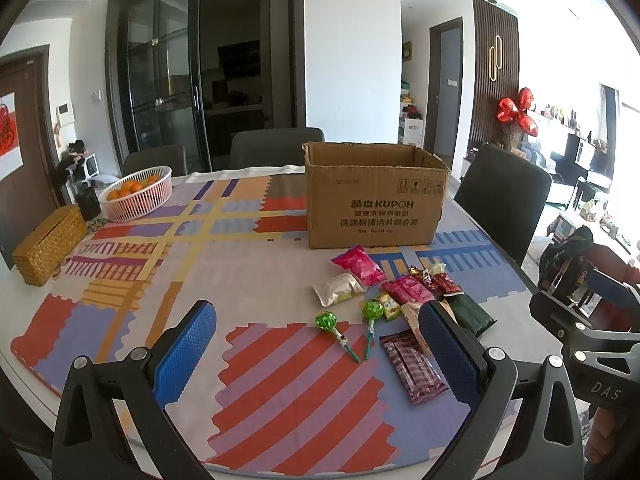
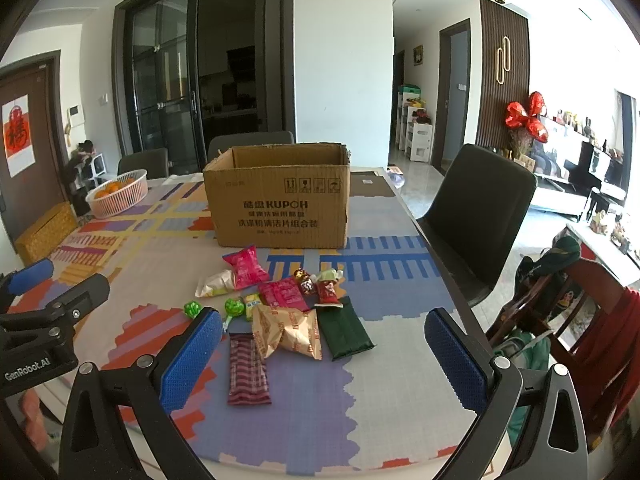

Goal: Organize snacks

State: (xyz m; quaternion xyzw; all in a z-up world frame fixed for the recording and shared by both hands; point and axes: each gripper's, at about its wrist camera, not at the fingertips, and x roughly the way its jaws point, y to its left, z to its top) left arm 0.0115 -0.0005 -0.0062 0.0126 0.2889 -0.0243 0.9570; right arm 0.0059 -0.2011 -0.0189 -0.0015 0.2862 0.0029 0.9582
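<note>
A: Snacks lie in a loose heap on the patterned tablecloth, just ahead of our right gripper and ahead and right of our left gripper; we hold both with blue, dimpled pads spread wide and nothing between them.

B: We see crinkly film mostly; a puffy pink bag, a white pouch touching it, a flat dark green packet, a creased tan wrapper, a striped maroon bar pack nearest us; two lollipops with round green heads lie on thin sticks.

A: Beyond the heap stands the cardboard box, open-topped, matte and dented at its rim; the pink bag almost reaches its front wall.

B: For room, we have bare cloth between our right gripper's fingers and to the right of the green packet; the table edge runs close on that side, with a dark chair pushed beside it; far to our left sit a white slatted basket of oranges and a woven box, well apart from the heap.
</note>
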